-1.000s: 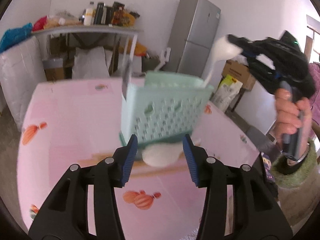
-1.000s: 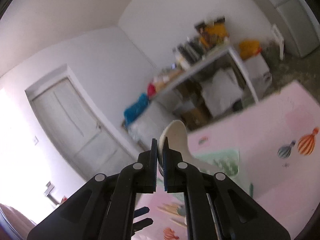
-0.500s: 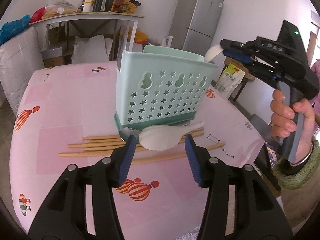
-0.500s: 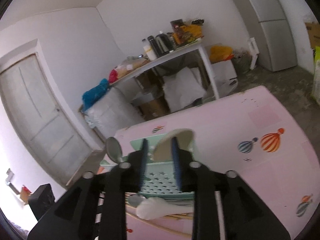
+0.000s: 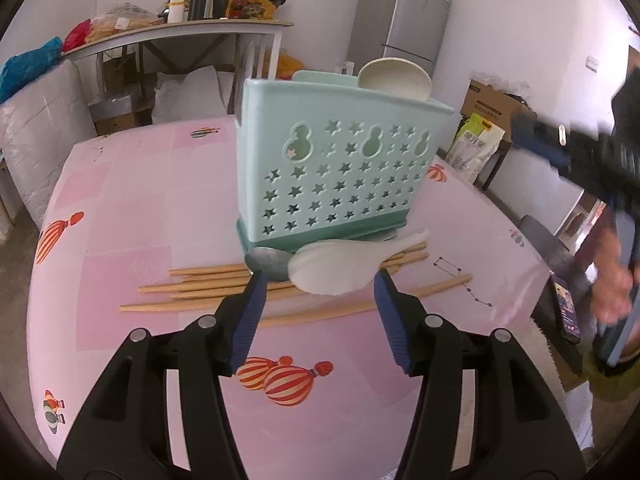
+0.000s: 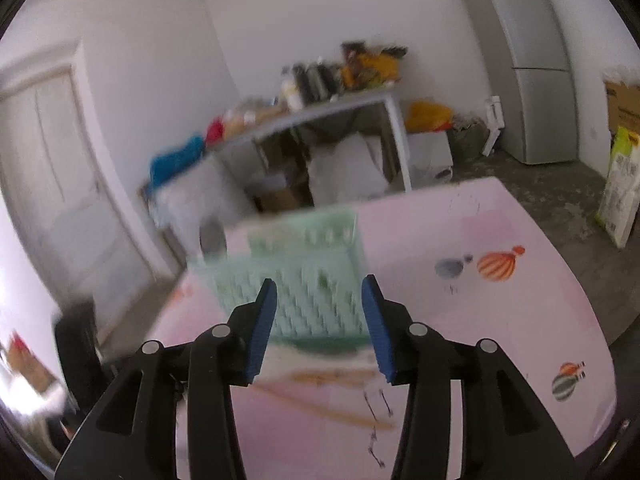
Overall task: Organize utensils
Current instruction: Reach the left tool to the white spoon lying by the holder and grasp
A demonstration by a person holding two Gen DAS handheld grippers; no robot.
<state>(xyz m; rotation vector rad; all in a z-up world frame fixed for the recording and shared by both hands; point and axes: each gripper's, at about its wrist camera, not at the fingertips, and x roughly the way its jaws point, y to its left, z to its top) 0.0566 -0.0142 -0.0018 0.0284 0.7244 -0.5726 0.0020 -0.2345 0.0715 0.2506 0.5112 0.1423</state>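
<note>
A mint-green utensil holder (image 5: 340, 172) with star-shaped holes stands upright on a pink table (image 5: 120, 208) printed with hot-air balloons. The rounded head of a cream spoon (image 5: 394, 79) pokes up above the holder's rim at its right end. In front of the holder's base lie several wooden chopsticks (image 5: 208, 286), roughly side by side, with a metal spoon (image 5: 266, 261) and a white rice paddle (image 5: 340, 266) resting on top of them, the paddle's handle pointing right. The left gripper (image 5: 318, 304) hangs just short of the paddle, its jaws spread wide and holding nothing. The right gripper (image 6: 318, 320) is also wide open and empty, aimed at the holder from above; that view is blurred, so how near it is to the holder is hard to judge. In the left wrist view the right gripper appears at the far right, smeared, off the table's edge. A grey fridge (image 5: 404, 12) stands against the back wall.
</note>
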